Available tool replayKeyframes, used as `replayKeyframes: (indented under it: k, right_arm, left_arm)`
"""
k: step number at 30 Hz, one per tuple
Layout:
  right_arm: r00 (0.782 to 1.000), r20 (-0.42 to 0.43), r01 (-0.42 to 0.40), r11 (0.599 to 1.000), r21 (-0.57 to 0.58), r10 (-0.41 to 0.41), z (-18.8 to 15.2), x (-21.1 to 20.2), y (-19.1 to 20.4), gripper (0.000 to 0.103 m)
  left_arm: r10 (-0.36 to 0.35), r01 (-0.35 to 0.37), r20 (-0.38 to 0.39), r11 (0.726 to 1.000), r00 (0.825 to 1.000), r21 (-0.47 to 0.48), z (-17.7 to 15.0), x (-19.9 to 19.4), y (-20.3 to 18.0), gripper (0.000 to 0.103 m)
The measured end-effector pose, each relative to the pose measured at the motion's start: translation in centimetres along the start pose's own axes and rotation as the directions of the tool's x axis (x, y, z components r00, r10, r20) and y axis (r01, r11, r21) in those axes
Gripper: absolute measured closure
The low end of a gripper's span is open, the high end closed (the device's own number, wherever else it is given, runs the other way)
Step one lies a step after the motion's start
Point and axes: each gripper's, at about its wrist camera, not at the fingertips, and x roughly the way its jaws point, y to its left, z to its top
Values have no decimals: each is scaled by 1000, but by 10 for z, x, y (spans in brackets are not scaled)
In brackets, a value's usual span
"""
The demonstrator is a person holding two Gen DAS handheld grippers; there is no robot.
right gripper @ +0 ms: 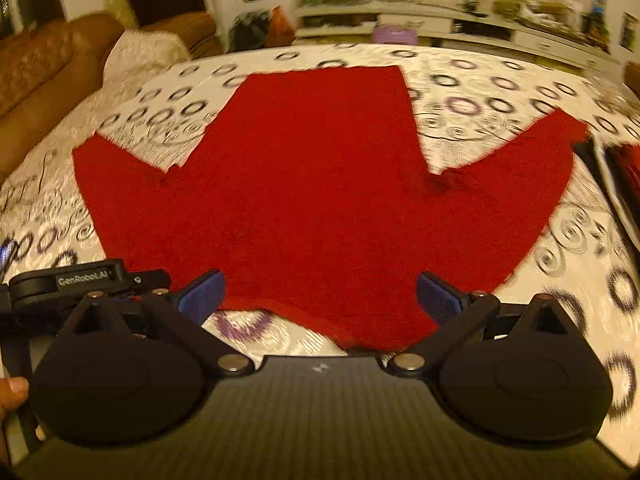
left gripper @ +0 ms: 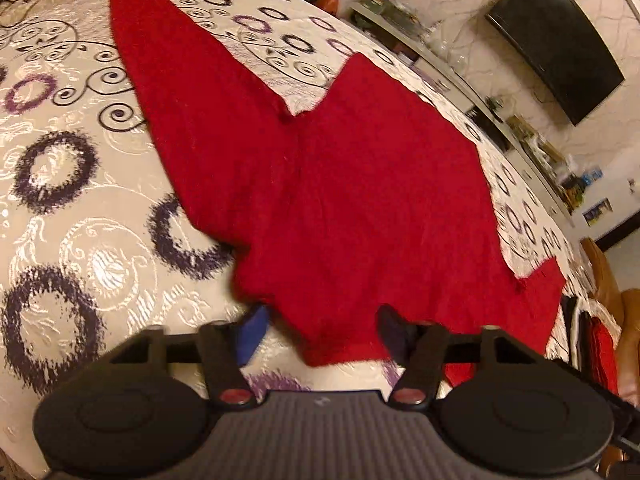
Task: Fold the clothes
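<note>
A red fuzzy sweater [right gripper: 320, 184] lies flat on the patterned bedspread [right gripper: 520, 92], hem far away and both sleeves spread out to the sides. My right gripper [right gripper: 320, 300] stands open over the sweater's near edge, its blue pads [right gripper: 202, 296] wide apart and off the cloth. My left gripper [left gripper: 322, 332] is at the near edge by the left sleeve [left gripper: 168, 80]. A flap of red cloth lies between its half-spread fingers [left gripper: 252, 332], which do not visibly pinch it. The left gripper's black housing [right gripper: 64, 284] shows at the left of the right wrist view.
A brown sofa [right gripper: 48, 60] borders the bed at the far left. A cluttered white shelf [right gripper: 440, 12] runs along the far wall under a dark TV [left gripper: 556, 40]. A stack of folded clothes [left gripper: 596, 344] sits at the bed's right edge. A person's fingertip [right gripper: 12, 392] shows low left.
</note>
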Motion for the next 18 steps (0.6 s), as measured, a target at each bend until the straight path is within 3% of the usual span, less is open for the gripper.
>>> replayKeyframes:
  k: [3,4,9,13,18]
  right_arm:
    - [997,-12,-70,996,-63,70,30,15,17,0]
    - [994,-26,-112,990,-83,110,41,23,25,0]
    - [934,-184,-342,918,-200,308,94,79,90,0]
    - [897,-307,-411,856,-315,318,106,135,166,0]
    - [884,-388,-431,778,-457,261,97,180,242,20]
  left_arm:
    - [22,-22,19,999,1000,-37,1,3,5,82]
    - [30,-29,26,999,999,-45,0,4,6,84]
    - [59,-57,74,998,996,-27,-7,5,4,94]
    - [60,-59,96,998,994,-15,-11,3,3,94]
    - [46,-47,106,999,993,8,-13,1,7,94]
